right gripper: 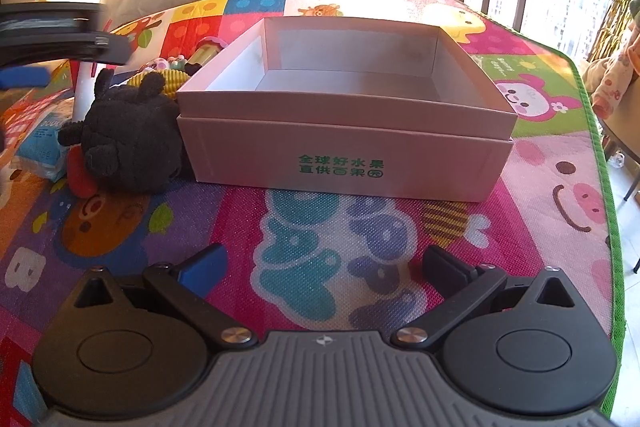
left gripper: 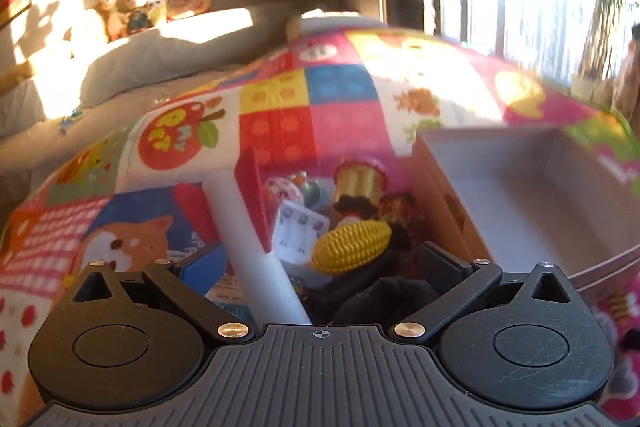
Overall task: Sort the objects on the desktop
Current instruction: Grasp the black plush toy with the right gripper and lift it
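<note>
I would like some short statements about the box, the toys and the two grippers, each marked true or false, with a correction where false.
1. The white box has nothing inside it. True.
2. The black plush toy lies to the right of the box. False: it lies against the box's left side.
3. The right gripper is open and holds nothing. True.
4. The yellow corn toy is inside the box. False: it lies in the pile outside, left of the box.
5. The left gripper is shut on the white tube. False: its jaws stand open, and the tube only passes between them.
</note>
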A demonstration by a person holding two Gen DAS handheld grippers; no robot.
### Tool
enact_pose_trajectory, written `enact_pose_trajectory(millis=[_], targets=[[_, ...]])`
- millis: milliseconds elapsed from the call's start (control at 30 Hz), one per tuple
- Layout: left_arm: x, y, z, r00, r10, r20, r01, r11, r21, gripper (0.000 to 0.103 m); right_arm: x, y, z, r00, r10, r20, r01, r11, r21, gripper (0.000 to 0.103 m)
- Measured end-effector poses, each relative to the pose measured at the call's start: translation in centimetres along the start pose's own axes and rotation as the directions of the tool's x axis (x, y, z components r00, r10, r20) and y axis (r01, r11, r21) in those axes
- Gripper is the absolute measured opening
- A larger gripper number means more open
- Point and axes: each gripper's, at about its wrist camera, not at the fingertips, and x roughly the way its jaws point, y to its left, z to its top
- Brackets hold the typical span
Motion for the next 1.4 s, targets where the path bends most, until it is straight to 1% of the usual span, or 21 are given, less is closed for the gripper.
enact_pose_trajectory(millis=[33, 133, 300, 400, 467, 500, 567, 667, 733, 800, 867, 900, 1000, 1033, 1100, 1167, 1200, 1233, 1300, 1367, 1400], targets=[[0.5, -0.2, -0.4, 1.000, 0.012, -0.013, -0.012, 0.999, 0.030, 0.103, 0.0, 0.0, 0.0, 1.000, 0.001, 0.000, -0.001, 1.000, 0.000, 0.103], [-1.3, 0.6, -2.0, 0.999, -0.006, 0.043, 0.003, 0.998, 0.068, 0.103, -0.1, -0.2, -0.1, 1.000, 0.014, -0.005, -0.014, 1.000, -0.007, 0.103], [-5.7, 3.2, -5.3, 0.996, -0.060, 0.068, 0.055, 0.996, 0.072, 0.103, -0.2, -0.5, -0.1, 0.999, 0.041, -0.009, -0.041, 0.999, -0.024, 0.103], [-7.5, 4.3, -7.0, 0.994, -0.101, 0.037, 0.098, 0.992, 0.079, 0.103, -0.2, -0.4, 0.1, 0.999, 0.051, -0.014, -0.052, 0.998, -0.031, 0.103], [-7.7, 4.3, -8.0, 0.993, -0.122, -0.008, 0.122, 0.988, 0.095, 0.103, -0.5, -0.5, 0.4, 0.994, 0.105, -0.027, -0.106, 0.994, -0.039, 0.103], [-7.6, 4.1, -8.7, 0.992, -0.127, -0.023, 0.129, 0.986, 0.109, 0.103, -0.8, -0.6, 0.7, 0.988, 0.151, -0.025, -0.151, 0.988, -0.016, 0.103], [-7.5, 3.6, -10.0, 0.990, -0.133, -0.036, 0.137, 0.982, 0.132, 0.103, -1.9, -0.8, 1.7, 0.970, 0.241, 0.016, -0.241, 0.969, 0.048, 0.103], [-7.5, 3.7, -11.1, 0.981, -0.183, -0.060, 0.188, 0.978, 0.090, 0.103, -2.8, 0.3, 3.8, 0.927, 0.371, 0.055, -0.374, 0.925, 0.069, 0.103], [-8.0, 4.2, -11.5, 0.976, -0.210, -0.056, 0.213, 0.975, 0.062, 0.103, -2.5, 2.1, 5.2, 0.908, 0.416, 0.052, -0.419, 0.906, 0.069, 0.103], [-8.9, 4.7, -11.6, 0.977, -0.212, -0.036, 0.213, 0.975, 0.055, 0.103, -1.5, 3.9, 6.2, 0.893, 0.448, 0.041, -0.450, 0.892, 0.053, 0.103], [-9.6, 5.4, -11.8, 0.976, -0.217, -0.024, 0.218, 0.975, 0.045, 0.103, 0.3, 5.8, 7.3, 0.894, 0.448, -0.001, -0.447, 0.893, 0.050, 0.102], [-9.9, 5.8, -11.9, 0.975, -0.220, -0.024, 0.221, 0.975, 0.038, 0.103, 1.2, 6.4, 7.4, 0.890, 0.456, -0.025, -0.454, 0.889, 0.063, 0.099], [-10.1, 7.1, -12.2, 0.975, -0.218, -0.042, 0.218, 0.976, 0.010, 0.103, 3.2, 7.7, 6.8, 0.863, 0.492, -0.113, -0.485, 0.870, 0.087, 0.077], [-10.1, 7.5, -12.4, 0.976, -0.213, -0.047, 0.213, 0.977, 0.000, 0.103, 3.2, 7.7, 6.5, 0.862, 0.494, -0.117, -0.487, 0.869, 0.085, 0.076], [-10.0, 8.1, -12.5, 0.978, -0.203, -0.053, 0.202, 0.979, -0.023, 0.103, 1.9, 7.5, 5.8, 0.867, 0.488, -0.100, -0.488, 0.873, 0.025, 0.073], [-9.6, 8.6, -12.3, 0.978, -0.201, -0.054, 0.197, 0.978, -0.062, 0.103, -0.5, 6.9, 4.8, 0.889, 0.453, -0.066, -0.458, 0.886, -0.079, 0.072], [-9.4, 8.8, -12.0, 0.978, -0.204, -0.051, 0.199, 0.976, -0.086, 0.103, -1.7, 6.7, 4.2, 0.905, 0.424, -0.032, -0.424, 0.894, -0.142, 0.071], [-9.1, 8.9, -11.7, 0.976, -0.211, -0.046, 0.205, 0.972, -0.112, 0.103, -3.1, 6.5, 3.6, 0.925, 0.379, 0.016, -0.366, 0.903, -0.225, 0.071], [-8.6, 8.8, -11.1, 0.973, -0.228, -0.034, 0.220, 0.963, -0.155, 0.103, -5.5, 6.3, 2.0, 0.948, 0.299, 0.106, -0.239, 0.894, -0.379, 0.071], [-8.1, 8.2, -10.5, 0.970, -0.240, -0.018, 0.234, 0.957, -0.173, 0.103, -7.0, 5.8, 0.3, 0.952, 0.261, 0.161, -0.155, 0.862, -0.482, 0.072], [-7.9, 7.7, -10.2, 0.970, -0.244, -0.014, 0.238, 0.955, -0.175, 0.103, -7.4, 5.4, -0.4, 0.952, 0.258, 0.163, -0.147, 0.855, -0.498, 0.073]])
